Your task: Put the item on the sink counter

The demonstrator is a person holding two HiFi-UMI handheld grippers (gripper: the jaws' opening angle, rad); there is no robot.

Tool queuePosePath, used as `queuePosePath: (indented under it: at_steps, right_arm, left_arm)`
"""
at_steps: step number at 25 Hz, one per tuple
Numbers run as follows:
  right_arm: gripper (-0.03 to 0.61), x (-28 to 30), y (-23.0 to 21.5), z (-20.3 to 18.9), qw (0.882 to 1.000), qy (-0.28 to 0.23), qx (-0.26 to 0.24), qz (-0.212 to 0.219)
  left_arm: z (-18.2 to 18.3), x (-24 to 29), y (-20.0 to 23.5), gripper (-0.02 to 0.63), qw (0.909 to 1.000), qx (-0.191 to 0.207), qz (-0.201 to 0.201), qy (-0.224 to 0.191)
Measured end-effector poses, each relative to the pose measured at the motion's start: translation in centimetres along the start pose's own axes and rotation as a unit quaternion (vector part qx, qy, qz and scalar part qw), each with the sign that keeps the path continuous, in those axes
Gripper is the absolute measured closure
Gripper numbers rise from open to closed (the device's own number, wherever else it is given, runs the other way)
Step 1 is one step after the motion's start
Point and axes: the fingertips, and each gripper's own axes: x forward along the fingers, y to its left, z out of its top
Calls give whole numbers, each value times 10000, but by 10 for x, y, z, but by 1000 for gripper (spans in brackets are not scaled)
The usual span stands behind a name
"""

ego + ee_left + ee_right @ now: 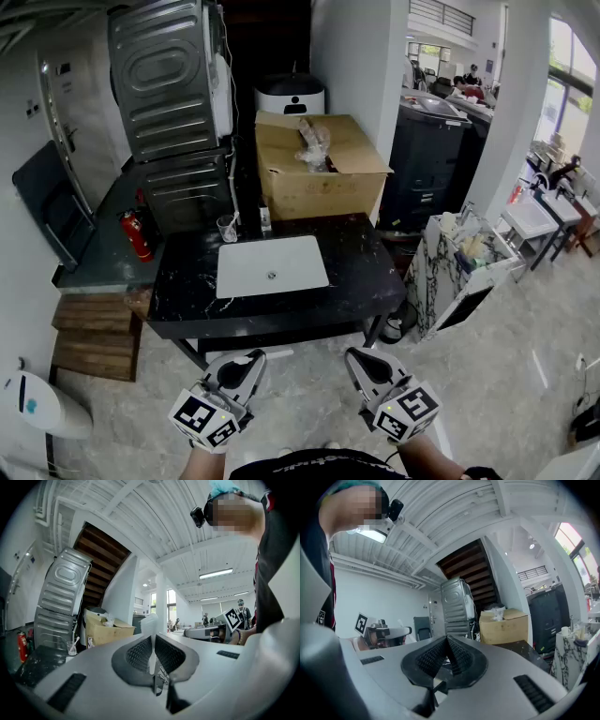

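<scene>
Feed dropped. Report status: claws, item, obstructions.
Left claw shut on thin white item. Right claw shut, empty. Sink counter ahead; cup, small bottle at back edge.

I am looking into a large open workshop hall. A black sink counter (pixel 356 267) with a white basin (pixel 270 265) stands on a polished stone floor (pixel 497 375). Around it are stacked metal appliances (pixel 169 84), a cardboard box (pixel 319 178) and a fire extinguisher (pixel 137 234). Further off, people sit at desks (pixel 464 86) by tall windows (pixel 562 56), under a white beamed ceiling (pixel 154 522).
</scene>
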Motion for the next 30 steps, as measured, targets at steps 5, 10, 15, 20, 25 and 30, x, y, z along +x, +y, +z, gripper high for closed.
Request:
queuePosePath:
  at_steps: [5,10,15,20,25,30]
  right_arm:
    - [541,5,5,-1,10000,-3,-3,0]
    - [541,6,11,3,10000,-9,-60,-19]
    - [538,10,18,6,9998,-144,84,53]
    - [539,22,28,0,9999,-65,102,78]
    - [539,44,44,-5,9998,-12,163,77]
    - [540,69,65,-7,9999,31,112,117]
  left_arm:
    - [4,-3,6,586,10000,11,27,-45]
    - [5,-7,9,586,10000,-13,32,-81]
    - [4,-14,15,586,9999,-54,37,-95]
    - [2,-25,26,586,9999,-56,59,-78]
    - [2,-42,50,586,9999,-45,105,-59]
    - [1,-62,79,586,9998,-68,158,-73]
